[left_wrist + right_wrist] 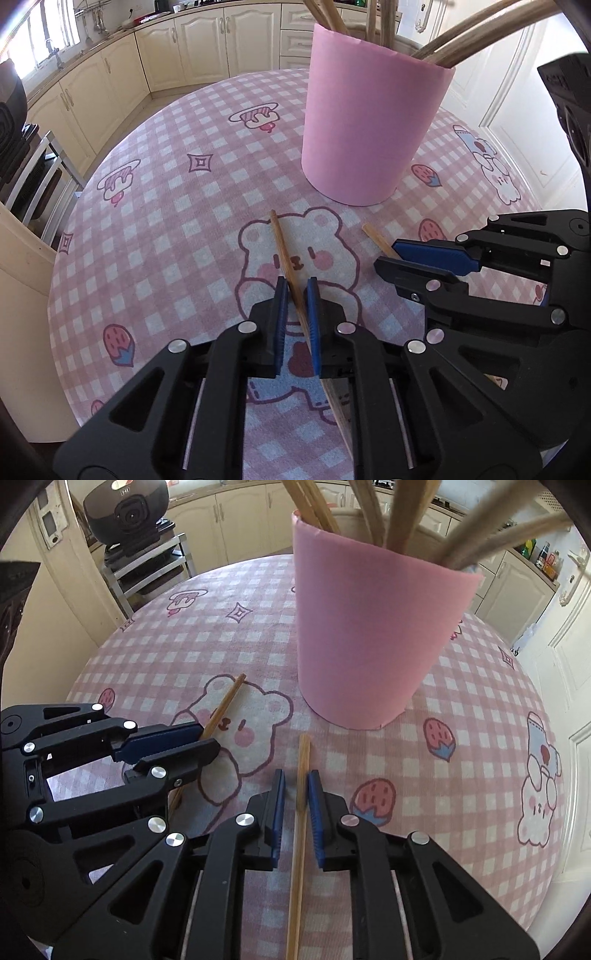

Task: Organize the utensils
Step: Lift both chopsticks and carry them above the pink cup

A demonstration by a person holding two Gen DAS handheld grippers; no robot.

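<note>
2 thin wooden chopsticks, light brown, square-ish blunt ends, lie on the table [155, 229] w/ a pink-white check cloth printed w/ bears & strawberries. Pink cylindrical holder [369, 125] stands upright in upper centre of both views, more wooden sticks leaning out of its top. Room: cream kitchen cabinets along the top, white door at right. Left chopstick [286, 254] runs from centre frame down toward lower right in left wrist view, far tip aimed up-left of the holder; left claw [297, 299] is closed on it, pads pinching mid-shaft. Right chopstick [301, 794] runs near vertical in right wrist view, tip pointing up at the holder's base; right claw [296, 790] nearly closed around it, slight gap at left pad.
</note>
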